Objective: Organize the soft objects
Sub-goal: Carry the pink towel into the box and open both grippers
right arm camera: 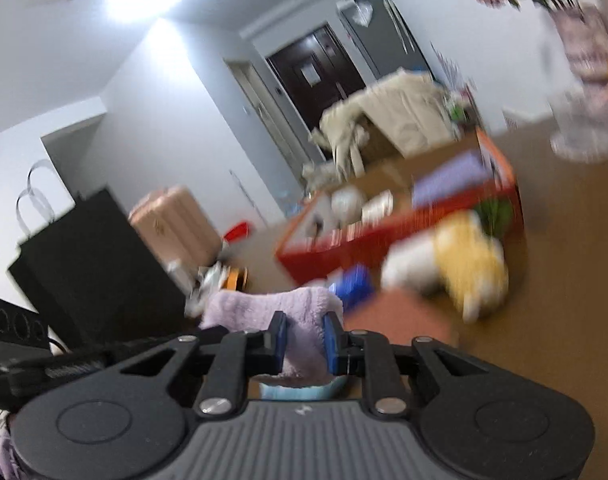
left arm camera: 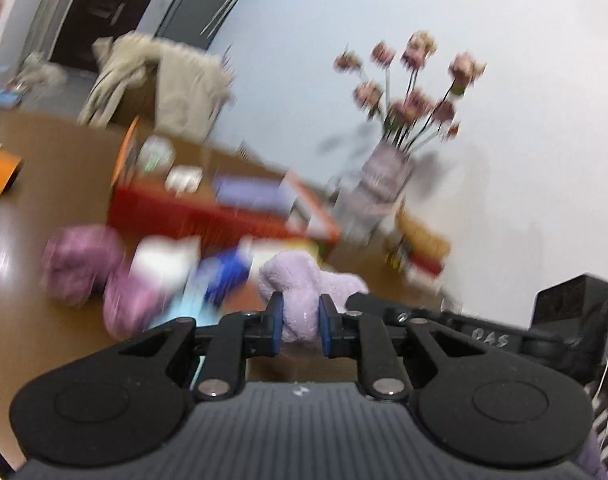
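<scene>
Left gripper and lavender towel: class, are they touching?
Touching. The left wrist view shows the left gripper with both blue fingers pressed against the lavender towel bunched between them.

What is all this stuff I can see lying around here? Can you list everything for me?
Lilac towel: one, pale purple, pinched by both claws.
Red box: one, on the brown table, holding small white items.
Vase of flowers: one, pinkish blooms, by the white wall.
Purple plush heaps: about two, blurred, left on the table.
Yellow and white plush: one, before the red box.
Blue item: one, too blurred to name.
Pink suitcase: one, on the floor.
Left claw: shut on towel.
Right claw: shut on towel.
</scene>
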`<control>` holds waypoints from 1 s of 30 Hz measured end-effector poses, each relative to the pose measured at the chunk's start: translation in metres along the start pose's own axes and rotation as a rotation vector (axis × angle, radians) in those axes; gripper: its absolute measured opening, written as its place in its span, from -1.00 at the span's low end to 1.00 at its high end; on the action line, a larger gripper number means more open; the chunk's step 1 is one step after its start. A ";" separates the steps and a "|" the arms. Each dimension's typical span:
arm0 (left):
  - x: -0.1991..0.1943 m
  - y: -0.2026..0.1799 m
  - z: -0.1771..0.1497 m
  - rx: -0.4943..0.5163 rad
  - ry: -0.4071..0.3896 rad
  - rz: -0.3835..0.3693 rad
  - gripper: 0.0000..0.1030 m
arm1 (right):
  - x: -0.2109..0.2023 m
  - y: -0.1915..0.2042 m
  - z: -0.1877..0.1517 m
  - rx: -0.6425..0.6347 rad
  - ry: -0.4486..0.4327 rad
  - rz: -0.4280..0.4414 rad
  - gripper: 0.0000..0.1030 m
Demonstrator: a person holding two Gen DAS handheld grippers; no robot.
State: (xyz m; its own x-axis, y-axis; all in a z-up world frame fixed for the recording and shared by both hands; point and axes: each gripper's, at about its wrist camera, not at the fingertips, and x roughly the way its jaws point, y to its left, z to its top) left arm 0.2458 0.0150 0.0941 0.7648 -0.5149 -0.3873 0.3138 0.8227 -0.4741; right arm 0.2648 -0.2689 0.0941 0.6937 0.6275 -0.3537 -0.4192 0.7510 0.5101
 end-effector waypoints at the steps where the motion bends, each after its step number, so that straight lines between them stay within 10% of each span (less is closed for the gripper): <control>1: 0.011 -0.003 0.016 0.008 -0.007 0.001 -0.65 | 0.006 -0.004 0.015 -0.012 -0.014 0.001 -0.64; 8: 0.169 0.014 0.126 -0.102 0.161 0.056 -0.65 | 0.100 -0.056 0.138 -0.121 0.047 -0.121 -0.63; 16: 0.319 0.056 0.131 -0.195 0.347 0.165 -0.60 | 0.217 -0.132 0.181 -0.165 0.282 -0.413 -0.55; 22: 0.310 0.056 0.128 -0.163 0.330 0.162 -0.32 | 0.218 -0.124 0.172 -0.231 0.219 -0.504 -0.27; 30: 0.191 0.003 0.161 0.039 0.174 0.131 -0.19 | 0.125 -0.075 0.192 -0.271 0.058 -0.407 -0.03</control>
State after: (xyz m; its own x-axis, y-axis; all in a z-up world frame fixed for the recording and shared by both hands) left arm 0.4831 -0.0426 0.1457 0.6929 -0.4337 -0.5760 0.2417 0.8924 -0.3811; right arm 0.4949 -0.2862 0.1625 0.8020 0.2768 -0.5293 -0.2637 0.9592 0.1021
